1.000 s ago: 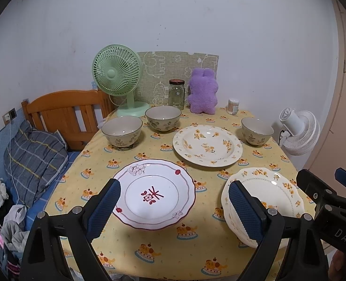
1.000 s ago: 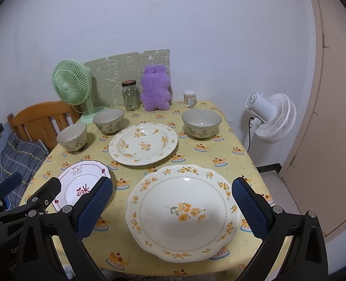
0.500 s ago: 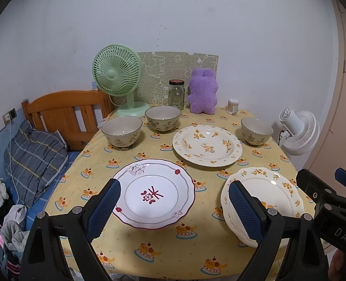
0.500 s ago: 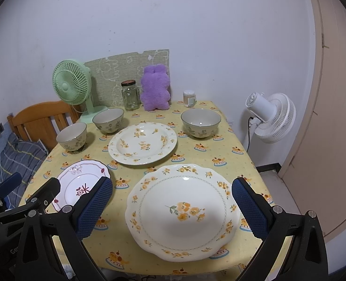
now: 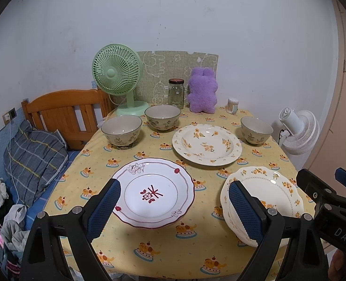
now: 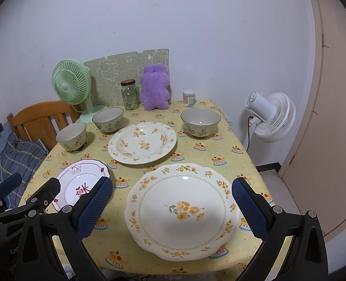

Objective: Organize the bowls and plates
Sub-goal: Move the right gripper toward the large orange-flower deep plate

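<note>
So the bench (image 5: 116,241) is covered with a yellow cloth printed with little cakes, and three plates plus three bowls are laid out on it. In the left wrist view, the left gripper (image 5: 174,210) is held low at the bottom of the frame with its blue-padded fingers (image 5: 103,208) spread wide, nothing gripped; the red-rimmed plate (image 5: 153,194) is seen right between them, lower centre. The scalloped floral plate (image 6: 182,210) fills the lower centre of the right wrist view, framed by the right gripper (image 6: 171,207), whose fingers (image 6: 250,210) are also wide apart and empty. A round floral plate (image 5: 206,144) is set further back, mid-frame. Two bowls are placed side by side at centre left, the left bowl (image 5: 122,130) and the middle bowl (image 5: 162,117), and the right bowl (image 5: 256,130) is parked alone at centre right. Along the wall at the back, a green fan (image 5: 116,72), a glass jar (image 5: 176,93) and a purple plush (image 5: 202,93) are lined up.
</note>
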Motion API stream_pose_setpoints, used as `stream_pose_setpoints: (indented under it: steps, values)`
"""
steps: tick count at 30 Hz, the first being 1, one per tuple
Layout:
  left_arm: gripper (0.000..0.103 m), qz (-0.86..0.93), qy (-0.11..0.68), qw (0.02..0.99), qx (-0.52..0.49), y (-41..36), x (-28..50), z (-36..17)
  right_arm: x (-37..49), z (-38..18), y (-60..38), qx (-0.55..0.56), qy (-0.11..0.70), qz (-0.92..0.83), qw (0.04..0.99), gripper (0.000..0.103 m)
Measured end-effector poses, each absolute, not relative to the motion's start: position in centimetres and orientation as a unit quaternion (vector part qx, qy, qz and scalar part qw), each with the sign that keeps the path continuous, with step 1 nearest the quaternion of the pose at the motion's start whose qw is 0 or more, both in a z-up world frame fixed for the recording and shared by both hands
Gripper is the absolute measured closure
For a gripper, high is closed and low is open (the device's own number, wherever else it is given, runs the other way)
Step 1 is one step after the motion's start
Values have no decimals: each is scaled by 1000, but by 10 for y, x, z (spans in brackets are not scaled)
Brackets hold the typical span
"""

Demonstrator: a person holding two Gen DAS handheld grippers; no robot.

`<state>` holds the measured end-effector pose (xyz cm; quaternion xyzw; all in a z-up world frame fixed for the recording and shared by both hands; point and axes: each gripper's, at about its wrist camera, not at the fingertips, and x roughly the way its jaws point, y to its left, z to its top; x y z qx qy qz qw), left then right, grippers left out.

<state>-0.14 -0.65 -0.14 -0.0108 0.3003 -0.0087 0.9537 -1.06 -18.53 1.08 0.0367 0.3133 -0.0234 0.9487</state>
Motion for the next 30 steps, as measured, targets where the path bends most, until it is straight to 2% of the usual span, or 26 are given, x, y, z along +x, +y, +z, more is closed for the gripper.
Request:
stream_pose_setpoints:
  steps: [17, 30]
  values:
    - [9, -11, 303, 953, -8, -5, 7, -5, -7, 8, -186, 36, 318, -32, 947, 1]
    - [17, -66, 318, 946, 9, 5, 49, -4, 24, 11, -169, 42, 337, -78, 937, 5]
